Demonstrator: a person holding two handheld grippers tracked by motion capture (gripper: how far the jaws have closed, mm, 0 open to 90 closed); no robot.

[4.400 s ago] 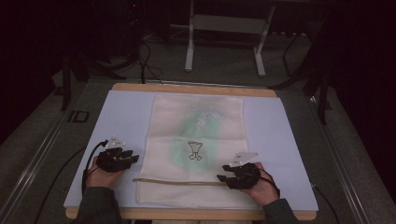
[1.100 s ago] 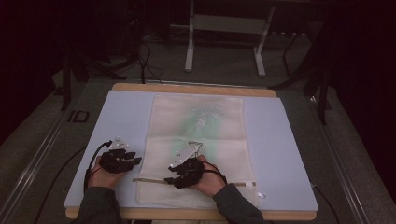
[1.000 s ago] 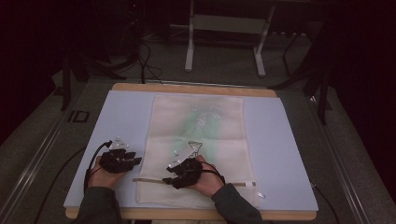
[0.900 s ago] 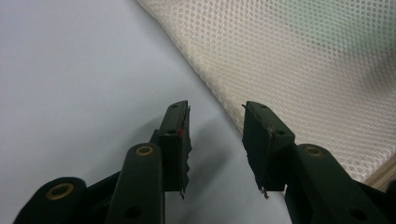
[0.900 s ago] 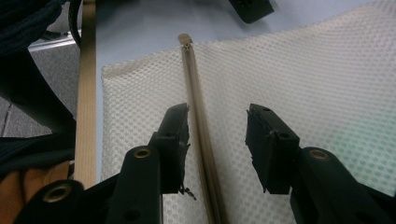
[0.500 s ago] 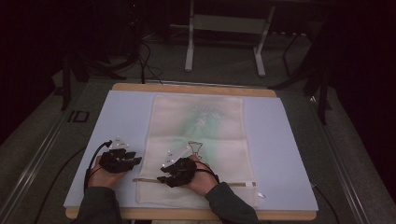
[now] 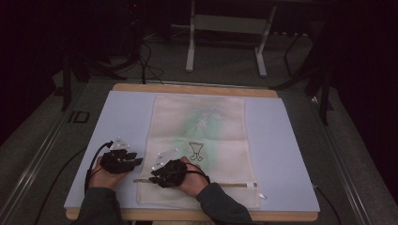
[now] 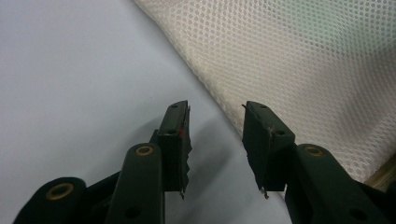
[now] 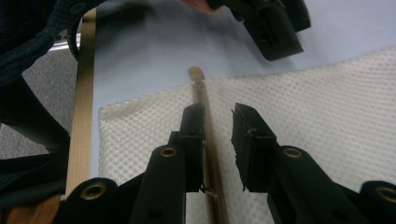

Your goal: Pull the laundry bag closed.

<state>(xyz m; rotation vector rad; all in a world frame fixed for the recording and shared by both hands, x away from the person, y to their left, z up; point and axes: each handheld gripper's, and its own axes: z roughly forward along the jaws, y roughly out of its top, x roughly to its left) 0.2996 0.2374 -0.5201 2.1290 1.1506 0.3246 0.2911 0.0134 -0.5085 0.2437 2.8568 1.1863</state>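
Evidently the work in hand is the zipper of the cream mesh laundry bag (image 7: 199,145), which lies flat along the middle of the pale blue surface (image 7: 291,154), its beige zipper strip (image 9: 208,140) running across the near end. The right gripper (image 9: 217,122) sits low over that strip toward its left end; its jaws have just been closing and now stand narrowly apart, the strip lying by the left one, not yet pinched as far as I can tell. Presumably it is lining up on the slider. At about nine o'clock from it, the left gripper (image 8: 215,122) rests with jaws moderately open and empty on the bare surface just beside the bag's edge, likely ready to pin the fabric. Farther off, a green print and a small black emblem (image 7: 195,151) mark the bag. Beyond twelve o'clock a grey metal stand (image 7: 225,28) and cables sit on the floor, obstructing nothing.
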